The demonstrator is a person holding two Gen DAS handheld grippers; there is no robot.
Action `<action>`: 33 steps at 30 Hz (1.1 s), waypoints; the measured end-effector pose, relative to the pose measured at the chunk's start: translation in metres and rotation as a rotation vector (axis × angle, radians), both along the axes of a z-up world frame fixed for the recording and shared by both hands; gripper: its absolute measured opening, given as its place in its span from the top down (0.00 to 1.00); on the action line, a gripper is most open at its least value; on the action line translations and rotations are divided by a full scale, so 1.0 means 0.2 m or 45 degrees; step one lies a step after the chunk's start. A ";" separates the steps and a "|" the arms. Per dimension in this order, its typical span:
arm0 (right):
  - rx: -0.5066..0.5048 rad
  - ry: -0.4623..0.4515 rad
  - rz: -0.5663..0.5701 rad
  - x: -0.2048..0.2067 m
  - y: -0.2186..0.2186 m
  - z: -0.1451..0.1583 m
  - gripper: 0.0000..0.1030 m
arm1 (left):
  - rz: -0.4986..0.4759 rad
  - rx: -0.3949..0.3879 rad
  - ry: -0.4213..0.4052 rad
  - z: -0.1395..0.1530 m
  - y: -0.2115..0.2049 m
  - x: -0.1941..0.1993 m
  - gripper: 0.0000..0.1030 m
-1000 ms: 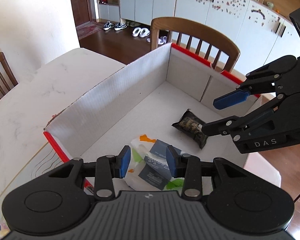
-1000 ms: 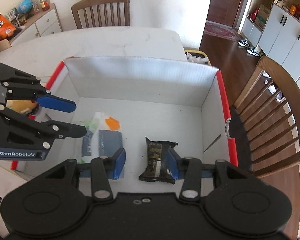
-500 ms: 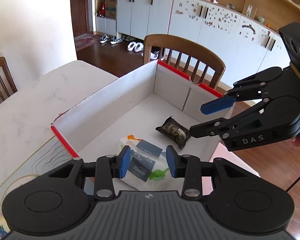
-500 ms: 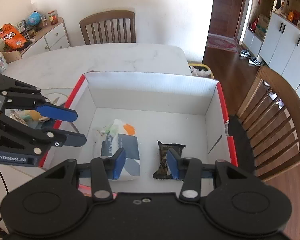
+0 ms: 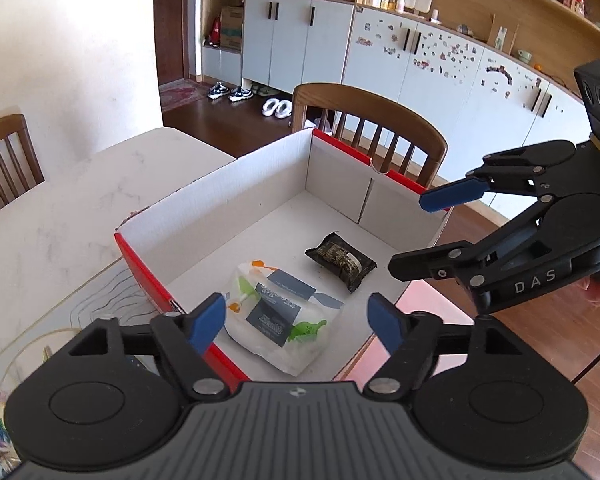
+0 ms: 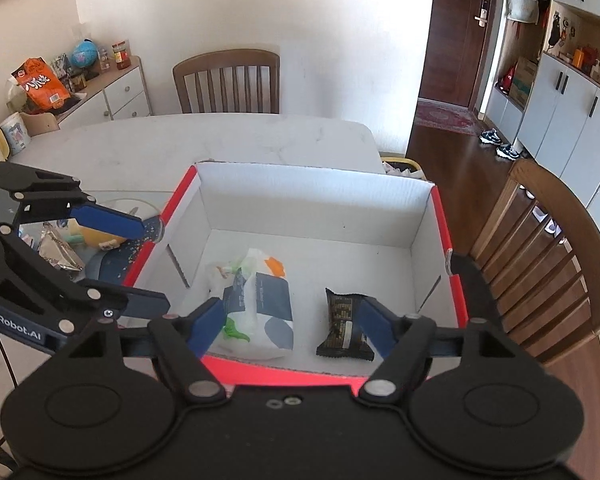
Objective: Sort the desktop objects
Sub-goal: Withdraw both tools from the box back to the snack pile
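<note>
clutter behind left gripper, partly hidden

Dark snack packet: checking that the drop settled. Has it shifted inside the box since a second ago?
No. The dark snack packet lies in the same spot on the box floor, right of the white pack.

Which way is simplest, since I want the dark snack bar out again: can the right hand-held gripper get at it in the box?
Probably yes. The right hand-held gripper, jaws opening and empty, hangs above the snack bar in the open-topped box, nothing covering it.
</note>
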State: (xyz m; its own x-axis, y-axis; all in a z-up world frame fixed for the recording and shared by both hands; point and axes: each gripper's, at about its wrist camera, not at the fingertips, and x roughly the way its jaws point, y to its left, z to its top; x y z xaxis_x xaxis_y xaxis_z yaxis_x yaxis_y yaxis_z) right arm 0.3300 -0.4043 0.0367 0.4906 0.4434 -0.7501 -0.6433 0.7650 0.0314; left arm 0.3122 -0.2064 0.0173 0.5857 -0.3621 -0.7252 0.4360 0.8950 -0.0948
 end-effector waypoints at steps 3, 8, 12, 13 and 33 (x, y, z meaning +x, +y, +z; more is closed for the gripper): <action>0.006 -0.006 -0.011 -0.02 -0.01 0.00 0.23 | 0.015 -0.035 -0.022 0.01 0.01 -0.04 0.15; 0.011 -0.031 -0.029 -0.08 -0.02 0.01 0.21 | 0.040 -0.089 -0.078 0.03 0.04 -0.11 0.00; 0.041 -0.036 -0.064 -0.13 -0.04 0.02 0.14 | 0.044 -0.110 -0.081 0.04 0.06 -0.16 0.00; 0.049 -0.035 -0.075 -0.14 -0.04 0.03 0.13 | 0.045 -0.114 -0.077 0.04 0.07 -0.17 0.00; 0.095 -0.059 -0.143 -0.49 0.20 0.08 0.12 | 0.135 -0.139 -0.156 0.11 0.43 -0.51 0.00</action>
State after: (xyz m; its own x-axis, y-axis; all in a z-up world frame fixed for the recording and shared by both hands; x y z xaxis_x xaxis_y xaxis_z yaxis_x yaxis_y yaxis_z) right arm 0.2323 -0.3635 0.0536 0.5738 0.4377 -0.6922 -0.5561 0.8287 0.0630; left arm 0.2093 -0.1194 0.0390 0.7063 -0.3663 -0.6058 0.3541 0.9238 -0.1457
